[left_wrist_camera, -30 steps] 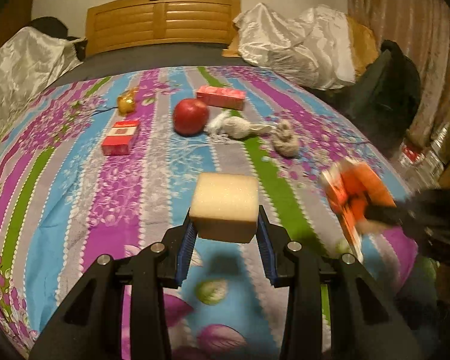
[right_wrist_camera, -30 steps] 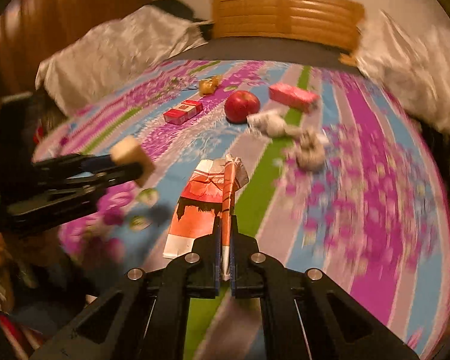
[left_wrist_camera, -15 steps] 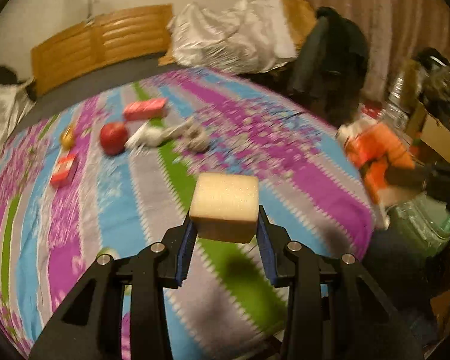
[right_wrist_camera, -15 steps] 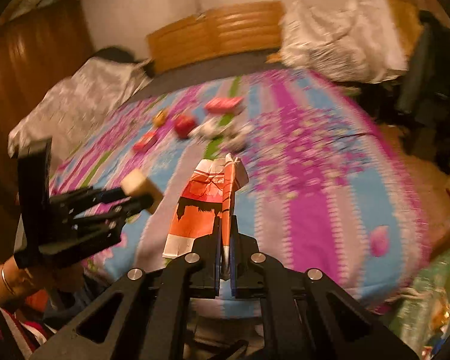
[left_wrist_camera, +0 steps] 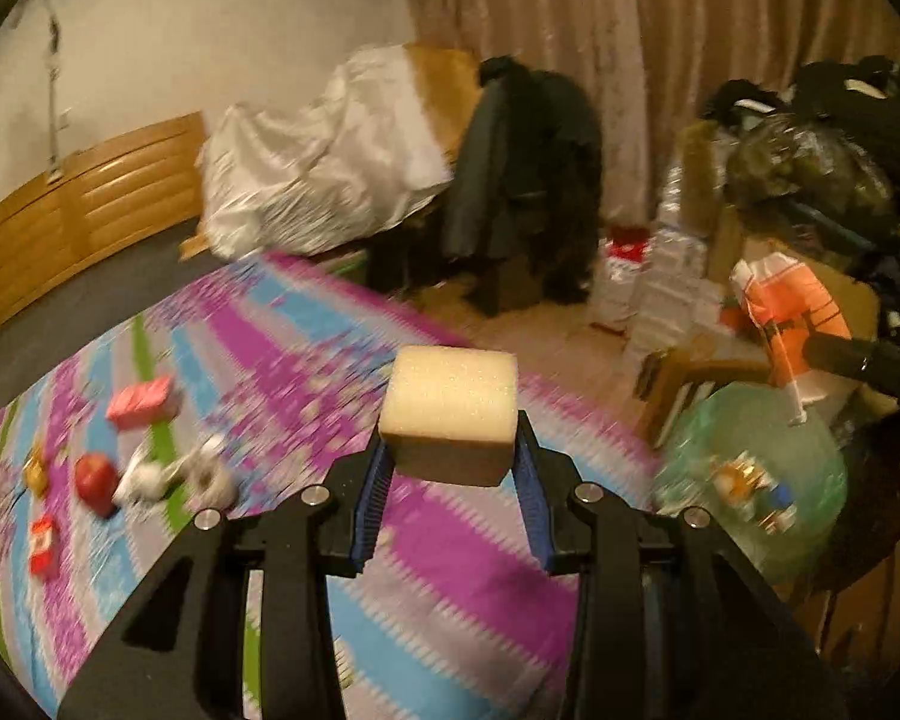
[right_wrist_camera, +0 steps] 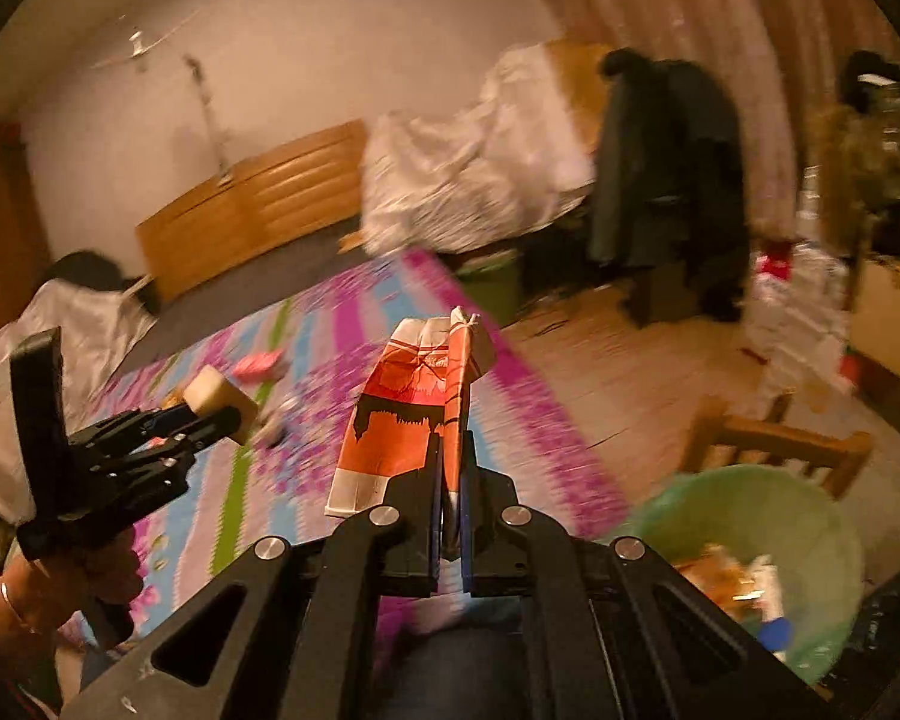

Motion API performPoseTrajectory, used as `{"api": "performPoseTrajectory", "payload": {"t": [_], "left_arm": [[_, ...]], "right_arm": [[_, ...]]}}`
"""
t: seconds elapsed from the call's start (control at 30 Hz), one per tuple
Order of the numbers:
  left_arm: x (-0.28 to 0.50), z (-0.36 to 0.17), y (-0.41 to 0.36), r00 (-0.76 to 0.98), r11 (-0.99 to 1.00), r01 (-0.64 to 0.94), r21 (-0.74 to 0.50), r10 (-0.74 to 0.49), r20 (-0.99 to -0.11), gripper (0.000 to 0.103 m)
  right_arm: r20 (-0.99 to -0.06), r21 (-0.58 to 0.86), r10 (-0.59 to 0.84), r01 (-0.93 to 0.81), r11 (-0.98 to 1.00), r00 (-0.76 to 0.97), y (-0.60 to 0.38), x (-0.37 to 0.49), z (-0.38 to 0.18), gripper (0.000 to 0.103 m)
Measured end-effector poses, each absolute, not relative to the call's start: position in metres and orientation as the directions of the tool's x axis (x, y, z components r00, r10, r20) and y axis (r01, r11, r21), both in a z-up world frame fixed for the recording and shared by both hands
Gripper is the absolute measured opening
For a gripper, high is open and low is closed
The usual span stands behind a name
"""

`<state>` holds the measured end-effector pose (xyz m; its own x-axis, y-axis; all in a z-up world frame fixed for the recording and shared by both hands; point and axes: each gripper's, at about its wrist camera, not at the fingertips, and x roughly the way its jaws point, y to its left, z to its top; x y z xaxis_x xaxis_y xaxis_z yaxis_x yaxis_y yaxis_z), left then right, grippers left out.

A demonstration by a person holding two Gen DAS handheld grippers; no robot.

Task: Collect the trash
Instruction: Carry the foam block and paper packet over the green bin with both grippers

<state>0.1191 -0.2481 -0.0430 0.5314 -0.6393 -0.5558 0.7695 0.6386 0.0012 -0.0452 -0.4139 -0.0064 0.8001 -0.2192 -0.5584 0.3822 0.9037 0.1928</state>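
Swung off the bed [left_wrist_camera: 426, 588], both grippers stay clamped, left gripper [left_wrist_camera: 450, 474] on sponge [left_wrist_camera: 450, 414], right gripper [right_wrist_camera: 450, 516] on carton [right_wrist_camera: 414, 414] (bin [right_wrist_camera: 810, 516] contents blurred).

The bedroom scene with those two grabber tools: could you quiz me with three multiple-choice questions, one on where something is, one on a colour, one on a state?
1. Where is the green bin?
A. on the bed
B. on the floor beside the bed
C. on the chair

2. What colour is the carton in the right gripper?
A. orange and white
B. blue
C. black

3. The left gripper is:
A. open and empty
B. shut on a foam block
C. resting on the bed

Answers:
1 B, it stands off the bed's edge.
2 A, its printed faces show.
3 B, both pads press the block's sides.
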Motion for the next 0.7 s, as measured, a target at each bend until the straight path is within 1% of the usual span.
{"api": "performPoseTrajectory", "payload": {"t": [0.2, 0.4, 0.6, 0.7], "left_arm": [[0.099, -0.026, -0.309, 0.468, 0.545, 0.838, 0.021, -0.7, -0.54, 0.037], [0.072, -0.019, -0.366, 0.408, 0.436, 0.896, 0.079, -0.744, -0.529, 0.037], [0.046, -0.018, -0.417, 0.328, 0.339, 0.937, 0.082, -0.775, -0.54, 0.038], [0.033, -0.02, -0.44, 0.286, 0.29, 0.954, 0.083, -0.783, -0.553, 0.038]], "right_arm": [[-0.53, 0.183, -0.349, 0.506, 0.843, 0.773, -0.463, -0.086, 0.013, 0.005], [-0.519, 0.179, -0.447, 0.604, 0.776, 0.728, -0.499, -0.131, 0.02, 0.005], [-0.512, 0.172, -0.535, 0.691, 0.702, 0.672, -0.528, -0.166, 0.023, 0.005], [-0.52, 0.147, -0.574, 0.728, 0.669, 0.633, -0.539, -0.175, 0.021, 0.005]]}}
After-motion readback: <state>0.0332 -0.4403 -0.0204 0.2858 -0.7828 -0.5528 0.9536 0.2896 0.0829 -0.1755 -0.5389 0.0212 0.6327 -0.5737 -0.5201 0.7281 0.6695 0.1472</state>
